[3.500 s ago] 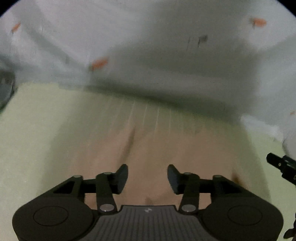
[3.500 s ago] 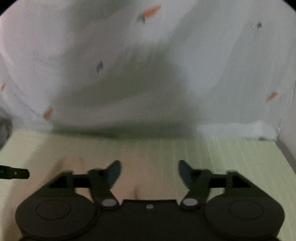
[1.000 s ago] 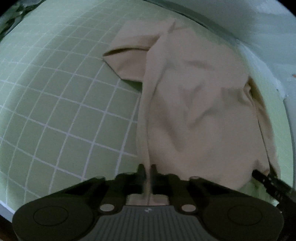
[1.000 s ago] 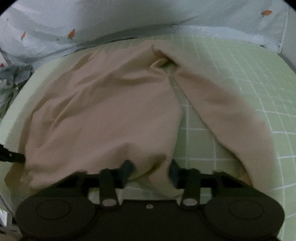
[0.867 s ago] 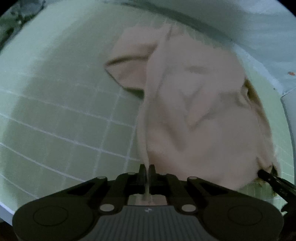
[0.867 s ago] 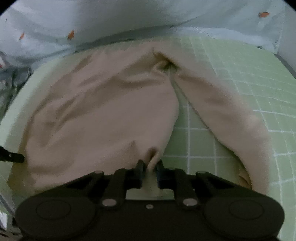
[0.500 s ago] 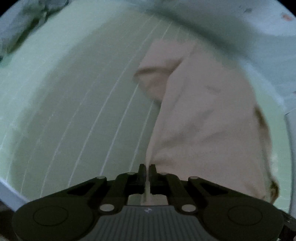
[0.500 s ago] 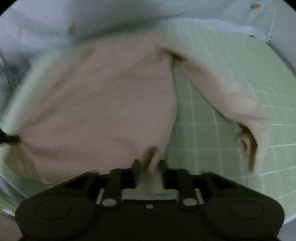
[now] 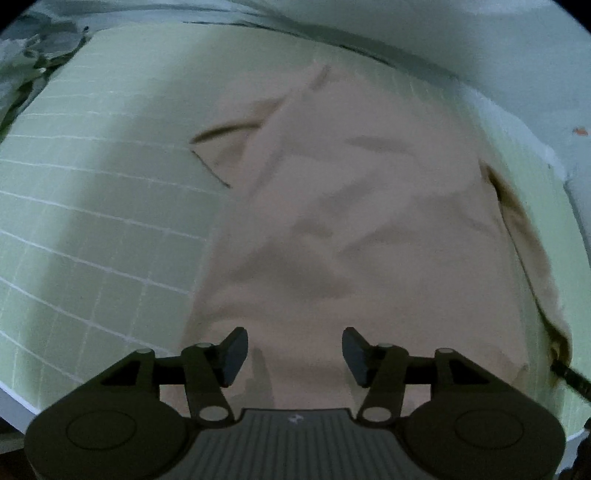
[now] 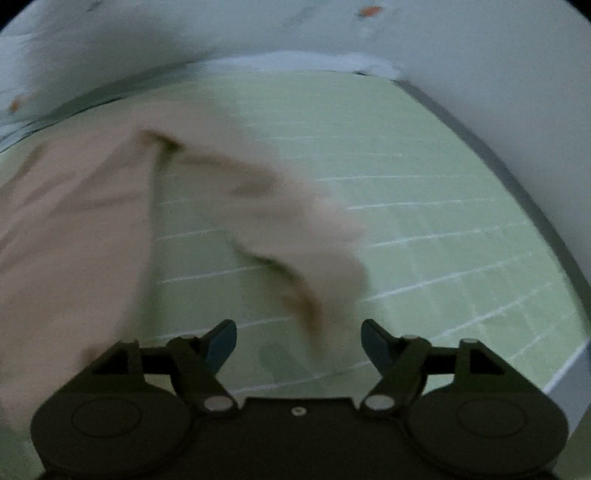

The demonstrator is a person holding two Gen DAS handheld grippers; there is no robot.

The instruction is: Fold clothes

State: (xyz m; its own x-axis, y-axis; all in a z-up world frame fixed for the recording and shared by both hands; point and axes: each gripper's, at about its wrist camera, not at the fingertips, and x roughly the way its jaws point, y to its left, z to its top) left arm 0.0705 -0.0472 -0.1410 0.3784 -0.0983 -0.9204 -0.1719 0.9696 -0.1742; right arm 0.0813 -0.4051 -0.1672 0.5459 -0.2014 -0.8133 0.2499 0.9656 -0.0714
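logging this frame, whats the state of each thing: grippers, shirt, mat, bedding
left gripper: open, empty, over the shirt's near edge
right gripper: open, empty, over bare mat
beige shirt: spread flat on the mat, wrinkled, unfolded
right sleeve: lying out to the side, blurred
green grid mat: flat under the shirt
carrot-print bedding: rumpled behind the mat

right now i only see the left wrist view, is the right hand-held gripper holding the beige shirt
Observer: No. The right hand-held gripper is open, with nothing between its fingers.
Operator: wheres the sleeve on that side
Observer: The beige fabric shirt has its long sleeve angled away from the body, with a wedge of green gridded mat showing between them.
Operator: whats under that gripper
Observer: Mostly bare mat. The sleeve's end lies just ahead of the fingers, though that picture is blurred.
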